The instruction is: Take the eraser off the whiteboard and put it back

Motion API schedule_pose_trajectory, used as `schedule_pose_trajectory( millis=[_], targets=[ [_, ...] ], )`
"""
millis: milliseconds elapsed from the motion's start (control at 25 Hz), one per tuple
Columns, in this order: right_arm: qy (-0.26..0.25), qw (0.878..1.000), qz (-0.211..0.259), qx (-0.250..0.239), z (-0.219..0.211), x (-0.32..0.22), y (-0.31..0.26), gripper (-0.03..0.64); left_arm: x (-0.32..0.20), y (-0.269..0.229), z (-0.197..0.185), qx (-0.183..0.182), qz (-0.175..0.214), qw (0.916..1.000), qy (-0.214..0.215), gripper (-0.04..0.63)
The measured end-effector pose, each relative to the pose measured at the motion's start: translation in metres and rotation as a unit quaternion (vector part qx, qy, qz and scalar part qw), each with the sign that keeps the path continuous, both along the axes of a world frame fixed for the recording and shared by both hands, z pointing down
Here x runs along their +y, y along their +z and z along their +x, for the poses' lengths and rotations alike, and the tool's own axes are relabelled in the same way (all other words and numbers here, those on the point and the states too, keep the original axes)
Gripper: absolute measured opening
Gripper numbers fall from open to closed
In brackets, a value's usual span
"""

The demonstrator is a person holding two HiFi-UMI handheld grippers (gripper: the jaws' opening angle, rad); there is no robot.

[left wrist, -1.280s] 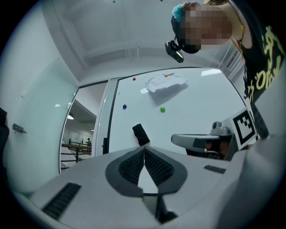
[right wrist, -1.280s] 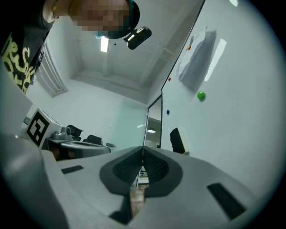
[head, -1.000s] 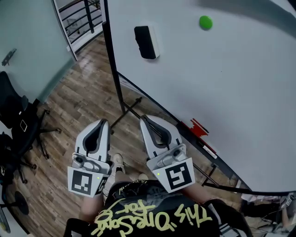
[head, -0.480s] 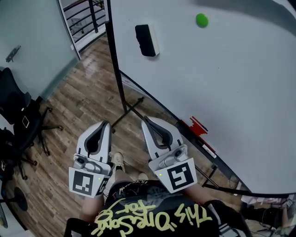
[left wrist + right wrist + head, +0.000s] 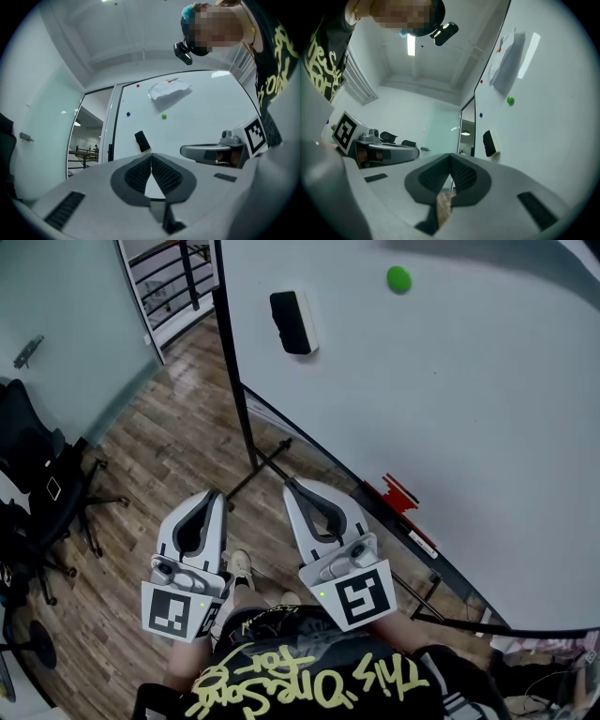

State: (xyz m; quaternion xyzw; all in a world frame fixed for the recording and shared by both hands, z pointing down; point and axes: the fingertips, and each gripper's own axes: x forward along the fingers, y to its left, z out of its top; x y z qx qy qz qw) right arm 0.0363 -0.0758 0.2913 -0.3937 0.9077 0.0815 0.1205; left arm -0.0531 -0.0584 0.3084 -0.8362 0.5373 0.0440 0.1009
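A person in a black shirt with yellow lettering (image 5: 309, 673) stands before a large white whiteboard (image 5: 469, 418) on a black frame, holding a grey two-jaw gripper in each hand. The left gripper (image 5: 214, 489) and the right gripper (image 5: 292, 482) are held side by side close to the body, above a brown wood-plank floor (image 5: 169, 442). Each gripper's jaws are pressed together at the tips, with nothing pinched between them. The black rectangular eraser with a white backing (image 5: 293, 322) sticks to the whiteboard near its left edge, well apart from both grippers and up the board from them. A small round green magnet (image 5: 398, 278) sits on the board to the right of the eraser and slightly higher. The left gripper view shows a crumpled white sheet of paper (image 5: 168, 89) fixed higher on the board, with a small blue magnet (image 5: 128, 114) and a small red magnet (image 5: 138, 86) off to its left. A red object (image 5: 398, 498) lies at the board's lower ledge, near the right gripper. A black office chair (image 5: 33, 474) stands on the floor at the left.
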Motion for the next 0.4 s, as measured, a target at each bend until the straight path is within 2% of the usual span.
schedule_pose_trajectory(
  millis=[200,400],
  targets=[
    [-0.002,1.0,0.003,0.0,-0.0029,0.0023,-0.001,0.009,0.0022,0.0013,-0.0011,0.008,-0.011,0.9999,-0.003,0.008],
    [-0.005,1.0,0.004,0.001,-0.0051,-0.0028,0.0018,0.009,-0.0028,0.0007,-0.003,0.001,0.001,1.0,-0.003,0.008]
  ],
)
